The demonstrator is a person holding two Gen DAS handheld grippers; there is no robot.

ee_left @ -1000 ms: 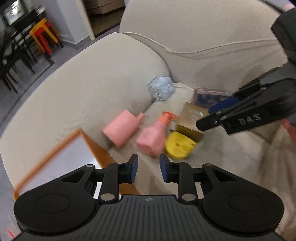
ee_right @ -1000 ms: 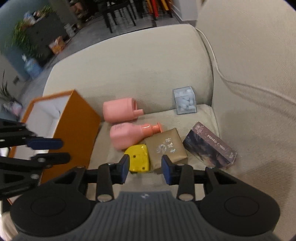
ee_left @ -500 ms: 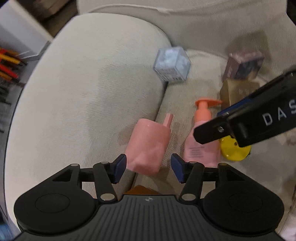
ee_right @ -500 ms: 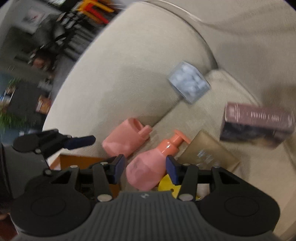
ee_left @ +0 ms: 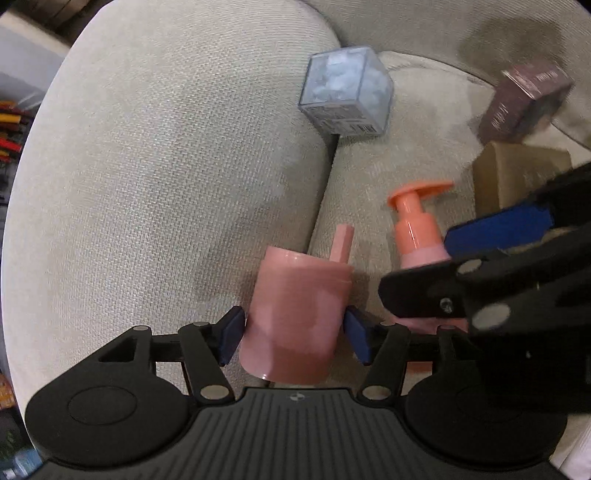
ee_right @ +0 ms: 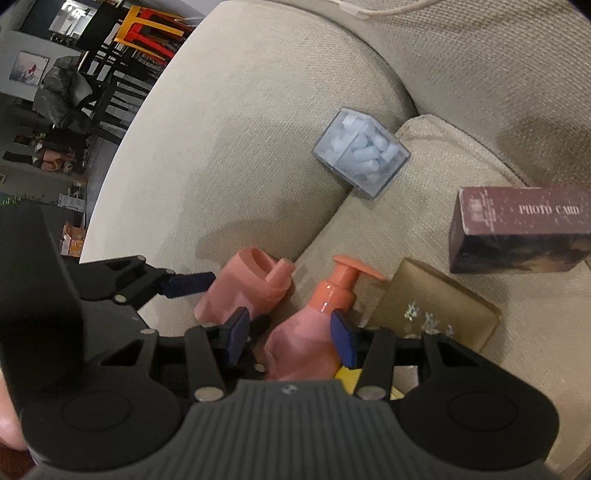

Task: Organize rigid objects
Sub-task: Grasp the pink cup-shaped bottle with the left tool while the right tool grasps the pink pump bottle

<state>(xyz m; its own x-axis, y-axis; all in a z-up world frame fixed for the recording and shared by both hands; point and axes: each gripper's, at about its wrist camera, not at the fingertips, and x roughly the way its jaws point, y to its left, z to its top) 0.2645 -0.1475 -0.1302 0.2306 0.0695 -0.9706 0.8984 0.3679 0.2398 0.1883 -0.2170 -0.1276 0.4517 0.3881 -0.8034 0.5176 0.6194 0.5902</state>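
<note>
The yellow object (ee_right: pixel 351 376) is mostly hidden behind the right gripper (ee_right: pixel 291 332). The photo card box (ee_left: pixel 524 103) appears motion-blurred in the left view. The pump bottle (ee_left: pixel 417 236) is partly covered there.

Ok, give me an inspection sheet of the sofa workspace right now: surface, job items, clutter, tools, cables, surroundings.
Surface: beige sofa, seat cushion beside armrest.
Job's things: pink cup and pink pump bottle lying down; clear cube of blue pieces against the armrest; PHOTO CARD box; gold box; yellow item, mostly hidden.
Clutter: nothing seen.
Tools: left tool straddles the cup, pads at its sides, grip unclear; right tool open around the bottle.
Cables: white cord on the backrest.
Surroundings: dark chairs, orange stool, blurred.
</note>
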